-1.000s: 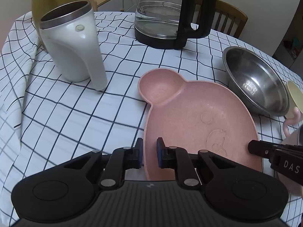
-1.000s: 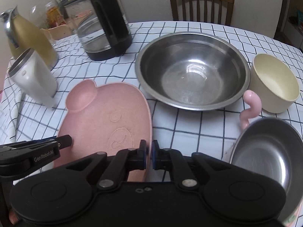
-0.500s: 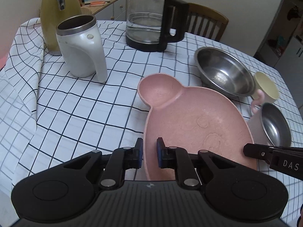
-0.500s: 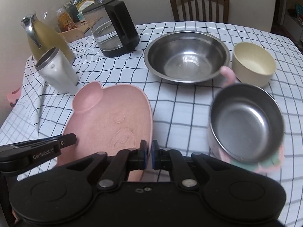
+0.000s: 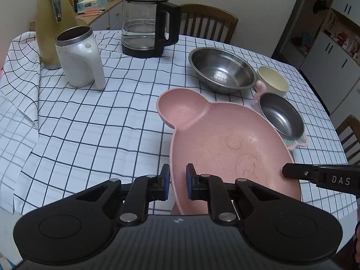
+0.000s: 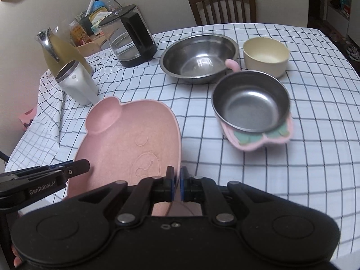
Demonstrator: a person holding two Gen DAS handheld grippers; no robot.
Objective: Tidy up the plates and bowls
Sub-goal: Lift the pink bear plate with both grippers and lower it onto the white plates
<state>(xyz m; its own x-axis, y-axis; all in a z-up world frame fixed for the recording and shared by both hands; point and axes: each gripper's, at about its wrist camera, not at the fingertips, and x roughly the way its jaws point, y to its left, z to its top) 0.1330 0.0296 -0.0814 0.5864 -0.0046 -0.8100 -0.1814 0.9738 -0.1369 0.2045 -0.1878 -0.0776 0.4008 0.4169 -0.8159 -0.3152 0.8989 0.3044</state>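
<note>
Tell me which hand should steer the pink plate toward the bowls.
Right, probably. The right tongs grip the plate on the rim nearest the small steel bowl and big steel bowl; the left tongs hold the far rim.

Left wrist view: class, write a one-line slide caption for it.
Both grippers, left gripper and right gripper, clamp the rim of a pink plate above the checked tablecloth.

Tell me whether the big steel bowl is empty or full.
Empty. In both views the big steel bowl shows bare, shiny metal down to its bottom, with nothing inside.
</note>
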